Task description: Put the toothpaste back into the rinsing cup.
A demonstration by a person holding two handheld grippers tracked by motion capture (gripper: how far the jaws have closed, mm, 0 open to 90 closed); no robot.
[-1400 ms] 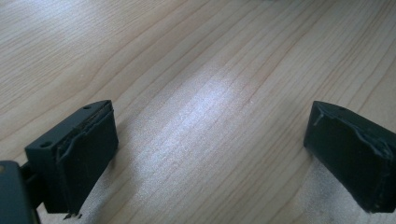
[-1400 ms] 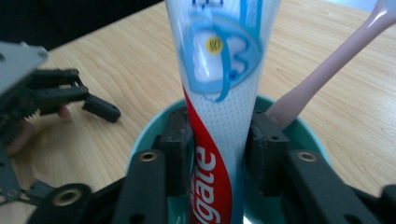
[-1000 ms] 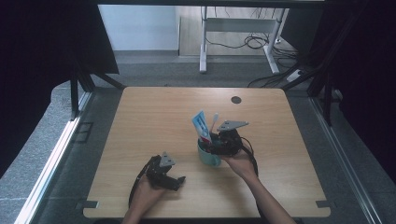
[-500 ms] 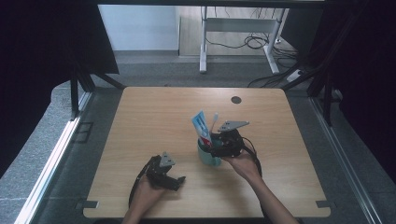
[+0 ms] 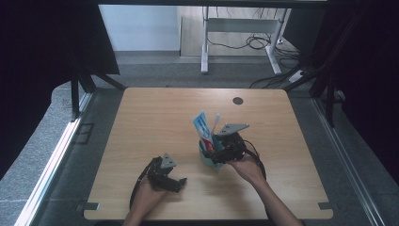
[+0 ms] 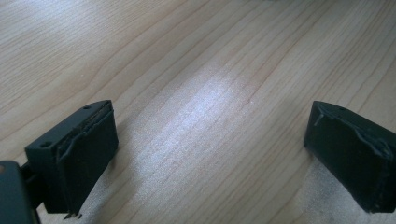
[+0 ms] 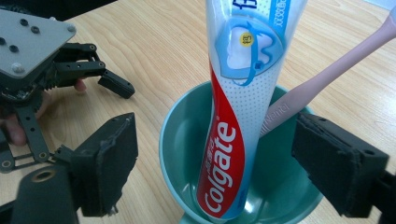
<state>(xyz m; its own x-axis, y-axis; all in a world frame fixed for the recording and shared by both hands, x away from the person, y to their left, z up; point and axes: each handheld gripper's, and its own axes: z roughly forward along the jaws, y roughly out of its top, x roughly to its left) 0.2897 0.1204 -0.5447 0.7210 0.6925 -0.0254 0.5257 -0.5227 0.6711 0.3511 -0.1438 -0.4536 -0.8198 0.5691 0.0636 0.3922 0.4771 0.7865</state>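
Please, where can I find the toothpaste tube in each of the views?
High view: toothpaste tube near table centre, standing tilted in the green cup.
Left gripper view: bare table between the jaws.
Right gripper view: tube at centre, in the cup.
Shared landmark: the pink toothbrush beside the tube.

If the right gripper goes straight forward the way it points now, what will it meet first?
Most likely the toothpaste tube, standing in the green cup directly ahead of the right gripper. Its fingers have just been opening and stand apart, off the tube. The cup's near rim may touch first; depth is unclear.
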